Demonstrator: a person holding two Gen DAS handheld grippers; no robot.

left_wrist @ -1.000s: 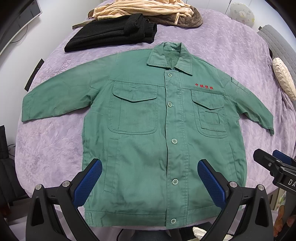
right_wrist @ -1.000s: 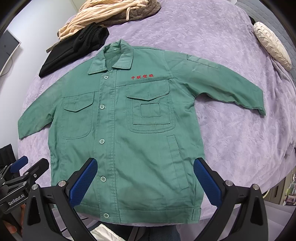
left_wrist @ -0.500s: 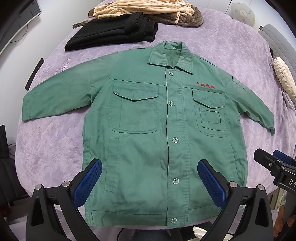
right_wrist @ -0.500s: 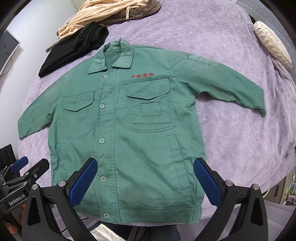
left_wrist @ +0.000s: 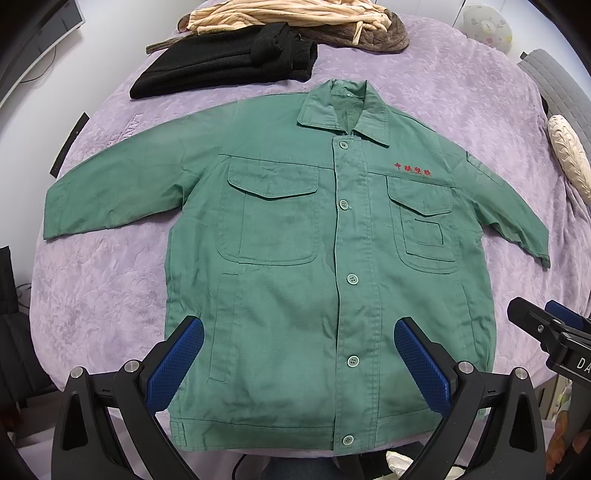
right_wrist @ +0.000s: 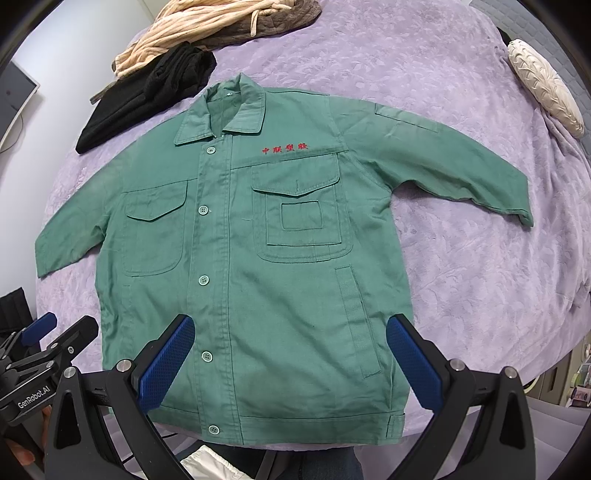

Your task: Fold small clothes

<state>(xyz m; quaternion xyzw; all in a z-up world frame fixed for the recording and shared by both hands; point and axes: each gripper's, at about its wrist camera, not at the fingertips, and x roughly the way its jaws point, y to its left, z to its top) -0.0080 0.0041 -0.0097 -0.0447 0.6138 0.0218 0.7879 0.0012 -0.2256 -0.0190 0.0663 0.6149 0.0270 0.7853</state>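
A small green button-up jacket point(left_wrist: 295, 258) lies flat, front up and buttoned, on a purple blanket, with both sleeves spread out; it also fills the right wrist view point(right_wrist: 258, 258). Red embroidered characters point(left_wrist: 413, 171) sit above one chest pocket. My left gripper point(left_wrist: 299, 362) is open and empty, held above the jacket's lower hem. My right gripper point(right_wrist: 291, 360) is open and empty too, above the same hem; it shows at the right edge of the left wrist view point(left_wrist: 550, 332).
A black folded garment point(left_wrist: 229, 62) and a striped beige and brown pile point(left_wrist: 295, 18) lie past the collar. A cream cushion point(left_wrist: 569, 162) sits at the far right. The purple blanket point(left_wrist: 96, 288) ends near the hem.
Both views have shifted very slightly, so the jacket sits a touch lower in frame. The grippers stay open and the jacket has not moved.
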